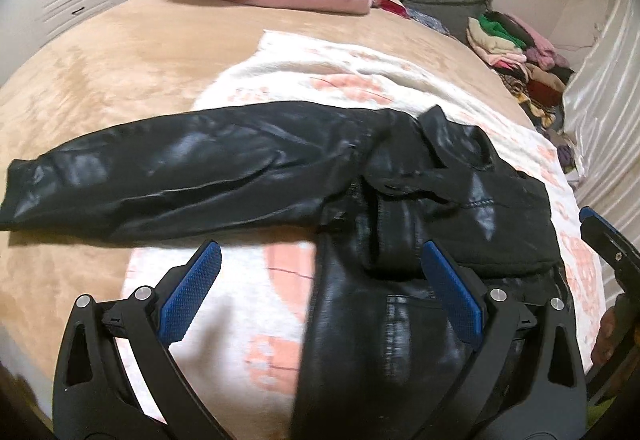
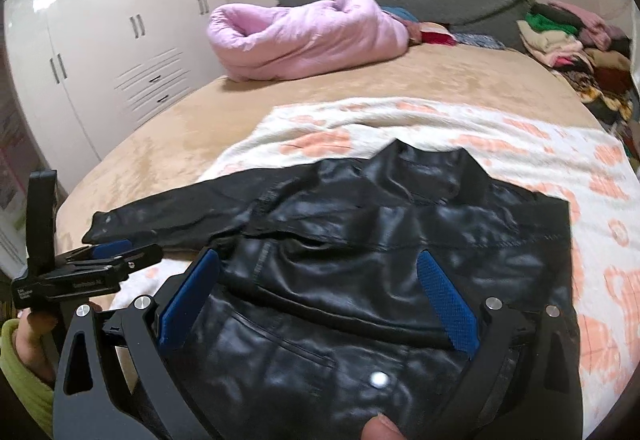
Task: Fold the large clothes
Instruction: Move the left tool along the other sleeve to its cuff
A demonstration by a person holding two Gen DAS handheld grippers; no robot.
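Black, glossy leather-look jacket (image 2: 360, 240) lies spread on a white fleece blanket with peach blotches (image 2: 540, 144), which covers part of a tan plush bed (image 1: 100, 72) — a soft, broad surface that gives a large garment room to be laid flat before folding. One sleeve (image 1: 160, 168) stretches straight out toward nine o'clock in the left wrist view, likely so it can be swung across the body as the next fold. The collar points to twelve o'clock, the hem nearest the cameras.

The left gripper (image 1: 320, 292) hangs over the jacket's near edge with its blue-padded fingers (image 1: 188, 300) spread wide, gripping nothing. The right gripper (image 2: 316, 300) likewise stands wide apart above the chest panel, empty; a fingertip (image 2: 380, 428) shows at six o'clock in its view. Both seem poised to choose a grasp point, not yet committed.

Pushed clear at twelve o'clock sits a rolled pink quilted coat (image 2: 304, 40); a heap of mixed coloured clothes (image 2: 572, 40) waits at two o'clock.
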